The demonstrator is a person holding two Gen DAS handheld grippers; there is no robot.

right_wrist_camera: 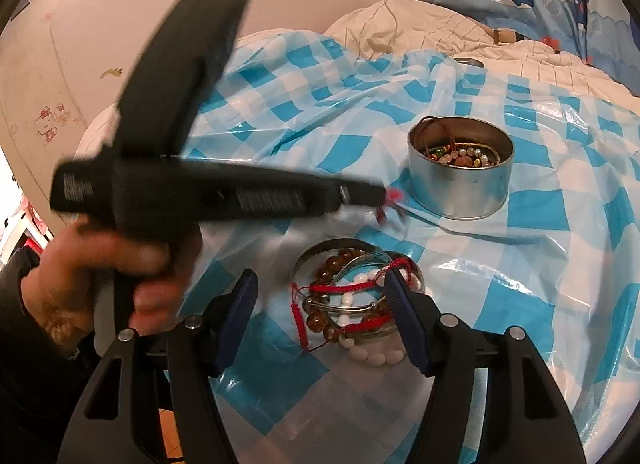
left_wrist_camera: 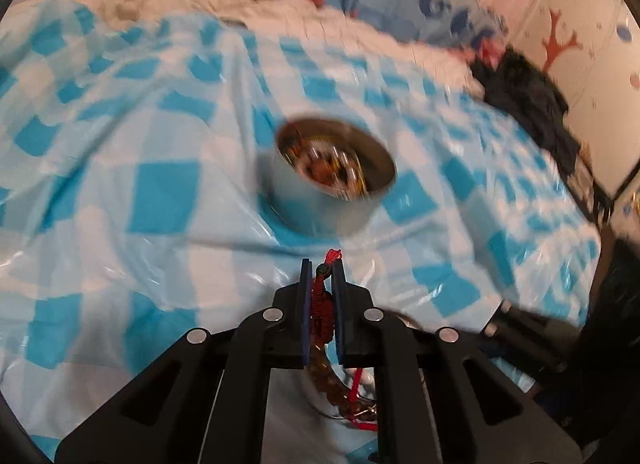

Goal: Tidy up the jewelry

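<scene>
Left tongs (left_wrist_camera: 322, 264): nearest the left camera, jaws drawn narrow and clamped on a red cord bracelet (left_wrist_camera: 322, 304). The cord runs up between the 2 pads, its knotted end poking out past the tips. The clamp sits near one end of the cord, so the rest hangs free below the tongs.

Right tongs (right_wrist_camera: 320, 284): jaws wide, nothing gripped. They hang low over the pile (right_wrist_camera: 352, 304) of loose bracelets: brown beads, white beads, metal bangles, red cords. One pad lies at the pile's edge; contact cannot be confirmed. The wide setting suits a bulky, tangled pick.

Tin (right_wrist_camera: 460, 168): a round metal can, upright on the checked plastic sheet (right_wrist_camera: 560, 224) spread over the bed. It already holds beads and cords, so it serves as the collecting container. It stands beyond the pile and apart from it.

Position of the work: seen from the right camera, the left tongs reach across with a hand (right_wrist_camera: 100, 284) on the grip, tip just short of the tin, the red cord dangling there. The left view is motion-blurred.

Judged step: carry the cord over the tin's rim and release. Risk: the trailing end may snag the rim or drape outside.
</scene>
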